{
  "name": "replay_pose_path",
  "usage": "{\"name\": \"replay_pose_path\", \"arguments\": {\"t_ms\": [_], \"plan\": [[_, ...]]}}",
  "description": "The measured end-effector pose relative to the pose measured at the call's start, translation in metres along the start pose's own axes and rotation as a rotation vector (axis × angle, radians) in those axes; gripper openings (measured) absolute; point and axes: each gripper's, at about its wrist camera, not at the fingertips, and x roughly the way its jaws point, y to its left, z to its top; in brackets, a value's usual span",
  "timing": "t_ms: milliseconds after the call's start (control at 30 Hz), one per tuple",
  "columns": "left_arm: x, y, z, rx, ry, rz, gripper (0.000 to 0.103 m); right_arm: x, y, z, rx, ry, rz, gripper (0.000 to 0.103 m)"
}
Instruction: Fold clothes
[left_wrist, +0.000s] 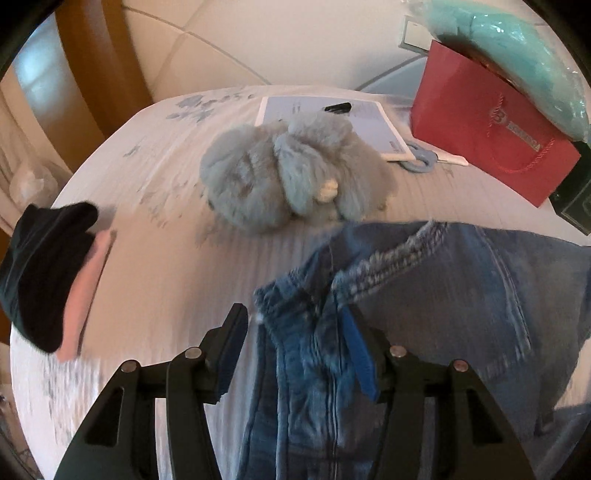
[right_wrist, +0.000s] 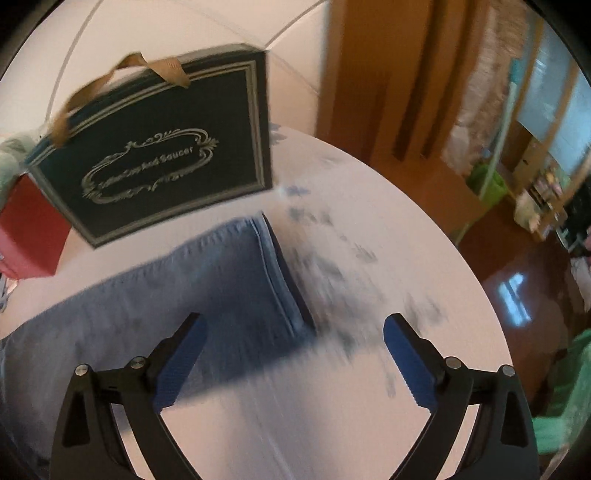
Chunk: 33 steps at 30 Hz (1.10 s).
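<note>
Jeans (left_wrist: 406, 295) across lower right of the left view, hem (right_wrist: 280, 280) mid-frame in the right. Left gripper (left_wrist: 295, 343) half open, denim between, unpinched. Right gripper (right_wrist: 295, 354) wide, empty. Best to pinch both layers at the hem, lift evenly, avoiding plush (left_wrist: 291, 166).

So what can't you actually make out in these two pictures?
- Left wrist view: the jeans run off the bottom and right edges, so their full shape is hidden.
- Left wrist view: print on the paper sheet is too small, partly behind the plush toy.
- Right wrist view: bedsheet pattern is motion-blurred.
</note>
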Motion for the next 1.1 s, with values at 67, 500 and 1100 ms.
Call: {"name": "replay_pose_path", "arguments": {"t_ms": [67,500,1100], "plan": [[0.01,-0.001,0.003,0.0,0.007,-0.001,0.064,0.023,0.008,0.018,-0.019,0.008,0.001,0.097],[0.039,0.014,0.003,-0.036,0.056,-0.037,0.085,0.108,0.053,0.054,-0.168,0.036,-0.044,0.097],[-0.085,0.01,-0.011,0.034,-0.141,-0.031,0.037,-0.099,-0.007,-0.013,-0.134,-0.184,0.19,0.013]]}}
